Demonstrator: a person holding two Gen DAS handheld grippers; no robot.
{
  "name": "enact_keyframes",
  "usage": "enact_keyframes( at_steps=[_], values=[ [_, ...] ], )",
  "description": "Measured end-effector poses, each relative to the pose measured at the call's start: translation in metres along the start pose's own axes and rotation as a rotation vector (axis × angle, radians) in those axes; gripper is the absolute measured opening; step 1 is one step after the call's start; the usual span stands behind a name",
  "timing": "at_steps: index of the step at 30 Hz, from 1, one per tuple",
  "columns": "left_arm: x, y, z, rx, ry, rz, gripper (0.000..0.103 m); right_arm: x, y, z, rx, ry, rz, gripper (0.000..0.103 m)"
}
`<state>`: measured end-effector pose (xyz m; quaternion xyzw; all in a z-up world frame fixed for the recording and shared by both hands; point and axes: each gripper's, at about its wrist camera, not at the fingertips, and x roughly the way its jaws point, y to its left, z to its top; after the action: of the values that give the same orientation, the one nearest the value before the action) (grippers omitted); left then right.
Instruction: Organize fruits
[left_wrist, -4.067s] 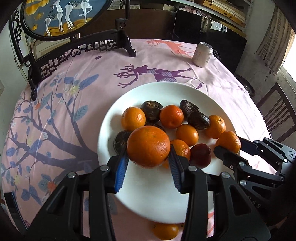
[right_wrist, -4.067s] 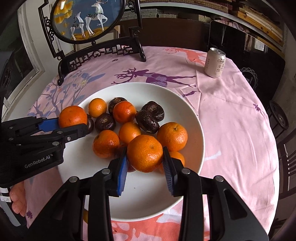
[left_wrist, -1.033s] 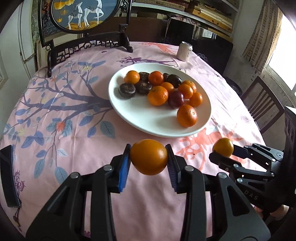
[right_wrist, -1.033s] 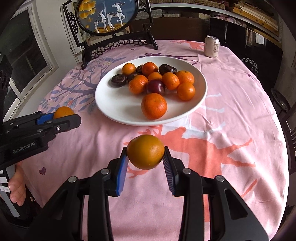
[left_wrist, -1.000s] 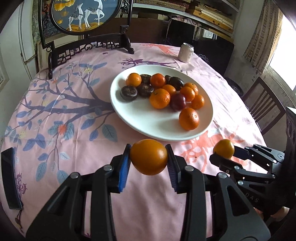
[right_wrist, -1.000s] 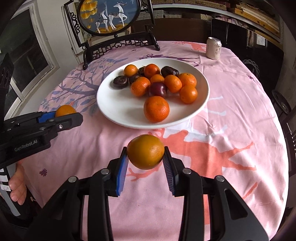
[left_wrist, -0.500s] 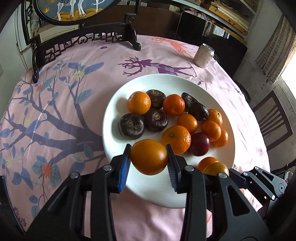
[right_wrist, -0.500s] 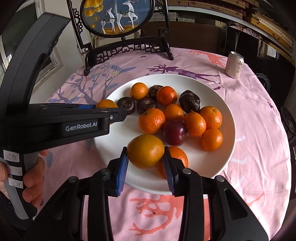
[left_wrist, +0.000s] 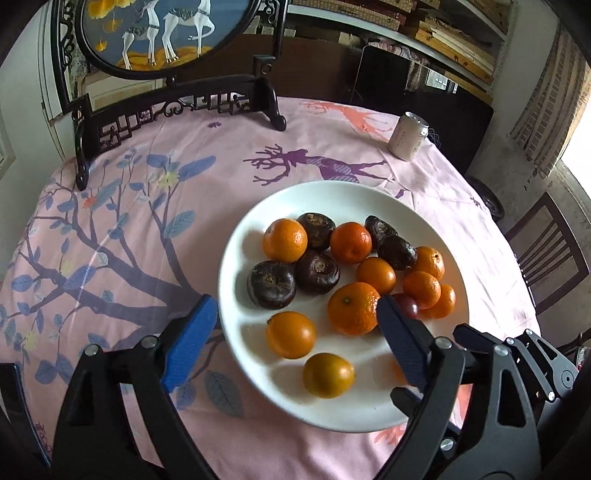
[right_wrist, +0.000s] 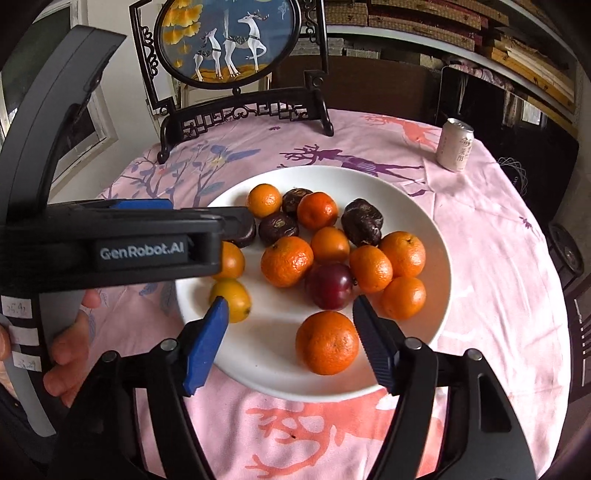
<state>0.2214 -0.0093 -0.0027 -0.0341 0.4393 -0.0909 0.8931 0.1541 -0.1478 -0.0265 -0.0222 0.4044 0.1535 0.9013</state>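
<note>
A white plate (left_wrist: 343, 199) holds several mandarins and dark fruits. My left gripper (left_wrist: 295, 332) hangs over the plate's near left part with its jaws opening. A mandarin (left_wrist: 290, 334) lies on the plate between them, touching neither pad. A yellowish mandarin (left_wrist: 328, 374) lies just nearer. In the right wrist view my right gripper (right_wrist: 290, 332) is over the plate's (right_wrist: 417, 206) near edge, jaws opening too. Between them a large mandarin (right_wrist: 327, 341) rests on the plate, clear of both pads. The yellowish mandarin (right_wrist: 232, 299) sits by the left fingertip.
A drink can (left_wrist: 408, 136) stands at the far right of the pink tablecloth (left_wrist: 110, 229). A round deer picture on a black carved stand (left_wrist: 177, 107) stands at the back. A wooden chair (left_wrist: 546, 251) is to the right. A person's hand (right_wrist: 70, 354) holds the left gripper.
Both grippers came forward from the near table edge to over the plate. Both have opened and let go of their mandarins, which now lie on the plate's near side.
</note>
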Motion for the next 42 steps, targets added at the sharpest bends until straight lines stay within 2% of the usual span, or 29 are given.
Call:
enact_keyframes(
  at_steps=[4, 6, 7, 8, 11, 15, 20, 31, 42],
  values=[
    [-0.03, 0.0, -0.016, 0.005, -0.071, 0.046, 0.098, -0.021, -0.006, -0.015, 0.027, -0.022, -0.046, 0.074],
    [-0.044, -0.002, -0.028, 0.013, -0.104, 0.08, 0.1, -0.029, -0.011, -0.025, 0.047, -0.02, -0.079, 0.085],
    [-0.052, -0.002, -0.037, 0.017, -0.121, 0.101, 0.1, -0.033, -0.013, -0.029, 0.059, -0.025, -0.097, 0.098],
    [-0.058, -0.003, -0.044, 0.018, -0.131, 0.114, 0.1, -0.038, -0.016, -0.034, 0.075, -0.041, -0.115, 0.1],
    [-0.074, -0.003, -0.064, 0.009, -0.14, 0.106, 0.101, -0.047, -0.022, -0.044, 0.101, -0.046, -0.158, 0.101],
    [-0.081, -0.004, -0.088, -0.008, -0.095, 0.071, 0.101, -0.054, -0.026, -0.054, 0.13, -0.019, -0.193, 0.101],
    [-0.083, -0.01, -0.106, 0.02, -0.081, 0.095, 0.101, -0.06, -0.023, -0.063, 0.132, -0.006, -0.216, 0.101],
    [-0.098, -0.013, -0.116, 0.027, -0.11, 0.103, 0.101, -0.07, -0.015, -0.068, 0.126, -0.017, -0.207, 0.101],
    [-0.099, -0.013, -0.118, 0.043, -0.098, 0.127, 0.101, -0.074, -0.009, -0.068, 0.119, -0.021, -0.203, 0.101]
  ],
)
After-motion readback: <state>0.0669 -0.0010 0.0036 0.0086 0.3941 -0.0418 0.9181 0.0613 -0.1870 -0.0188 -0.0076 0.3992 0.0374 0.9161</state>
